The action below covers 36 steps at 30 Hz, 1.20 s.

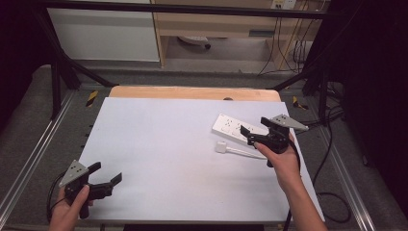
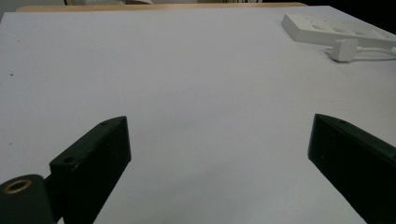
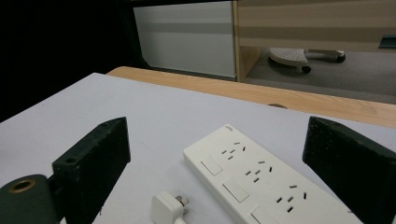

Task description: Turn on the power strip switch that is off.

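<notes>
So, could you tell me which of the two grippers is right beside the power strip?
The right gripper: it hovers open by the power strip and plug, while the left gripper sits far across the table.

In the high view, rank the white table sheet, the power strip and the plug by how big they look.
1. White table sheet, by far the largest.
2. Power strip, partly hidden behind the right claw.
3. Plug, a small white block beside the strip.

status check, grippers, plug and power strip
Both grippers open, left gripper idle near edge, right gripper over power strip. Plug loose beside strip. Nothing in the way.
</notes>
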Each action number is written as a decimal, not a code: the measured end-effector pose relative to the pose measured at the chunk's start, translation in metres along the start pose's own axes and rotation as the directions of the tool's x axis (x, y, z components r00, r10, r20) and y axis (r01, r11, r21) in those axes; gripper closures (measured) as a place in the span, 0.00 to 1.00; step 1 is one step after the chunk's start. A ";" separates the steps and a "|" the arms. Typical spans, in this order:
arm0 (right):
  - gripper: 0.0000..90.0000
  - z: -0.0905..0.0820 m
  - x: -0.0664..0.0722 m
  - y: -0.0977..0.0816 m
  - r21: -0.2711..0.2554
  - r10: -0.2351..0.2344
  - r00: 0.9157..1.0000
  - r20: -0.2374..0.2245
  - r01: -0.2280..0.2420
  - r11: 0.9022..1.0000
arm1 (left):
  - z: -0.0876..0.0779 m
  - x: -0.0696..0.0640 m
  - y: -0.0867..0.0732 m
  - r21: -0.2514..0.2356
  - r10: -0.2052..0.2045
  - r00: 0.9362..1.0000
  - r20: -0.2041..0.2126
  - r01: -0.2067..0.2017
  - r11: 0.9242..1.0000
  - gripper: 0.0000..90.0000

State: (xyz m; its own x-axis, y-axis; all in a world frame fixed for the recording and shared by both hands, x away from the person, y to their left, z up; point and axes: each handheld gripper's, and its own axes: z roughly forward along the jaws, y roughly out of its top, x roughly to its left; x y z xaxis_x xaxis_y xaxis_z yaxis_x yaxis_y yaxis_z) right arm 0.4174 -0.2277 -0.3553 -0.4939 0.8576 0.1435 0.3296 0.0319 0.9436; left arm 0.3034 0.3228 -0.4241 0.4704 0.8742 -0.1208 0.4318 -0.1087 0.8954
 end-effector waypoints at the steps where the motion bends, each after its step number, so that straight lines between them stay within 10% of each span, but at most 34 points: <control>1: 0.07 -0.002 -0.001 -0.001 0.001 0.000 1.000 -0.003 0.000 1.000 | 0.000 0.000 0.000 0.002 0.000 1.000 -0.001 0.000 1.000 0.07; 27: 0.04 -0.051 -0.032 -0.054 -0.026 0.012 0.998 0.059 -0.010 1.000 | 0.001 -0.001 0.000 0.004 0.003 1.000 -0.003 -0.003 1.000 0.07; 36: 0.05 -0.061 -0.038 -0.081 0.050 -0.032 0.996 0.087 0.028 0.998 | 0.001 -0.001 0.000 0.006 0.006 1.000 -0.005 -0.006 1.000 0.07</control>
State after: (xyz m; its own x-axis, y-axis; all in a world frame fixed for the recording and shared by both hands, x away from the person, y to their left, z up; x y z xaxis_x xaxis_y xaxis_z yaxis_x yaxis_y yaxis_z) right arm 0.3604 -0.2943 -0.4185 -0.4321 0.8976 0.0865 0.3559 0.0816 0.9310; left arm 0.3032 0.3216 -0.4244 0.4690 0.8759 -0.1134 0.4341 -0.1167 0.8933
